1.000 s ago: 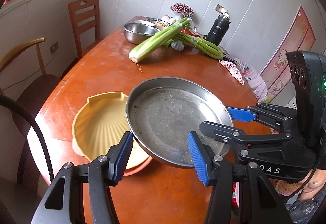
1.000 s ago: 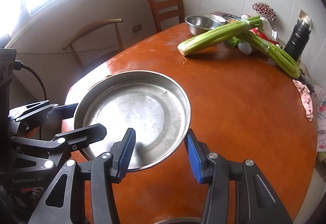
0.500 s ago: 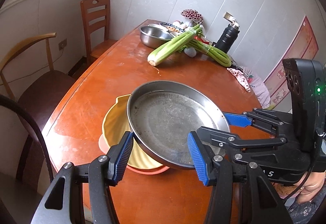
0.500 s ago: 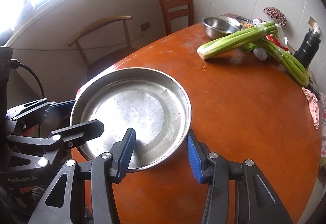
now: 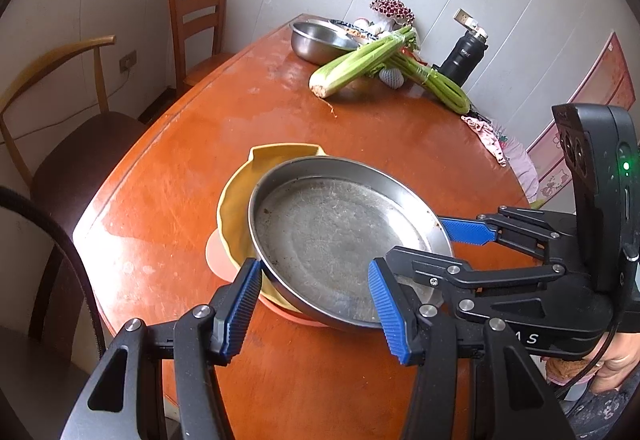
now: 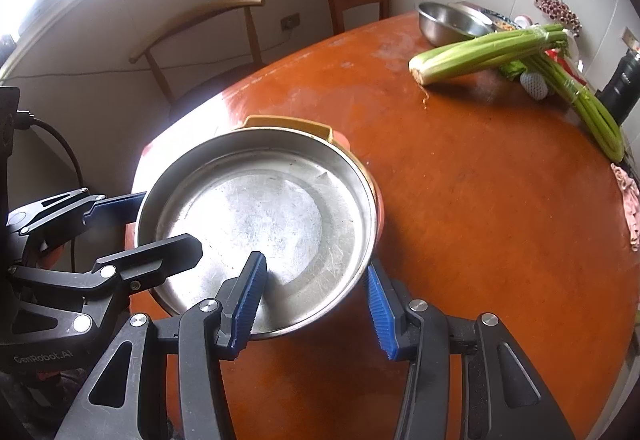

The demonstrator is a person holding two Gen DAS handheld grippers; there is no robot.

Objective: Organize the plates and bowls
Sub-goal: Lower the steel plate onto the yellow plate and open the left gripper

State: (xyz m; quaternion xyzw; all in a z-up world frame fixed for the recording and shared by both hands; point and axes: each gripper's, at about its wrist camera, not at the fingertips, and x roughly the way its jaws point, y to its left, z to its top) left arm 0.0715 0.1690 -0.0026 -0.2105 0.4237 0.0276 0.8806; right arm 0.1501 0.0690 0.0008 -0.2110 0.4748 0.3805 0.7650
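Observation:
A round steel pan (image 5: pixel 340 236) lies over a yellow shell-shaped plate (image 5: pixel 240 192), which sits on a pink plate (image 5: pixel 218 256) on the orange table (image 5: pixel 200 144). Both grippers stand open astride the pan's rim. My left gripper (image 5: pixel 316 308) is at its near-left edge. My right gripper (image 6: pixel 312 302) is at its near-right edge, with one finger inside the pan (image 6: pixel 260 212) and one outside. The yellow plate (image 6: pixel 288 124) shows behind the pan in the right wrist view. I cannot tell whether the pan rests on the stack or on the fingers.
At the far end of the table lie celery bunches (image 5: pixel 360 64), a steel bowl (image 5: pixel 316 40), a black flask (image 5: pixel 464 56) and a pink cloth (image 5: pixel 486 134). Two wooden chairs (image 5: pixel 196 20) stand left of the table. The wall is close behind.
The pan has moved left, from beside the yellow plate to over it, and now covers most of it. Both grippers went along with it, jaws still open.

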